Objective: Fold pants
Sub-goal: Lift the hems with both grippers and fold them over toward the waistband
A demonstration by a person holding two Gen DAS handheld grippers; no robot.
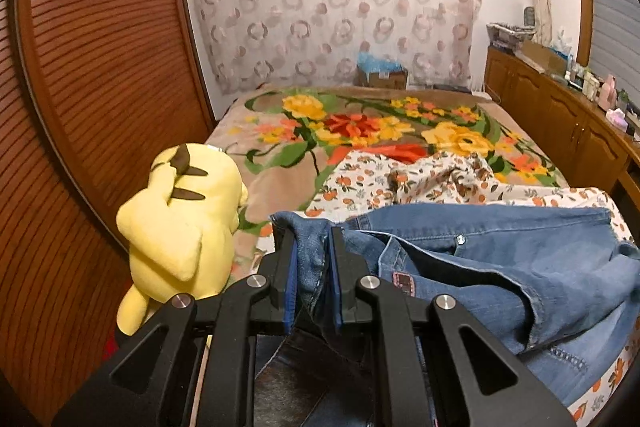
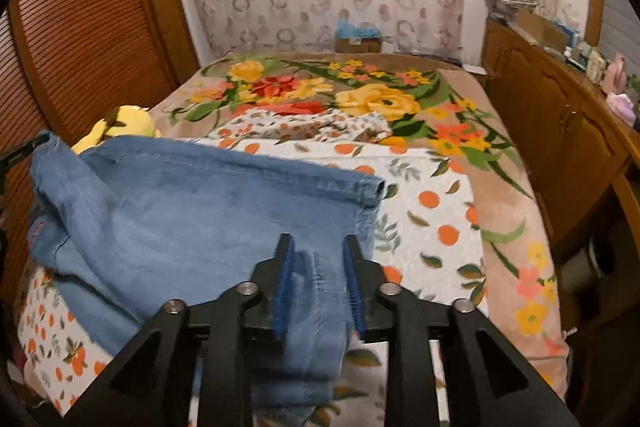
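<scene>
Blue denim pants (image 1: 500, 259) lie bunched on an orange-print white sheet on the bed. My left gripper (image 1: 311, 239) is shut on the pants' waistband edge, with denim pinched between its blue pads. In the right wrist view the pants (image 2: 192, 211) spread across the sheet, folded over at the far edge. My right gripper (image 2: 318, 247) has a strip of denim hem between its blue pads; the jaws stand a little apart around the cloth and grip it.
A yellow plush toy (image 1: 184, 227) sits left of the pants, also in the right wrist view (image 2: 120, 125). A floral blanket (image 2: 360, 95) covers the bed. Wooden slatted doors (image 1: 92, 75) stand left, a wooden cabinet (image 2: 560, 131) right. A crumpled print cloth (image 1: 440, 179) lies beyond the pants.
</scene>
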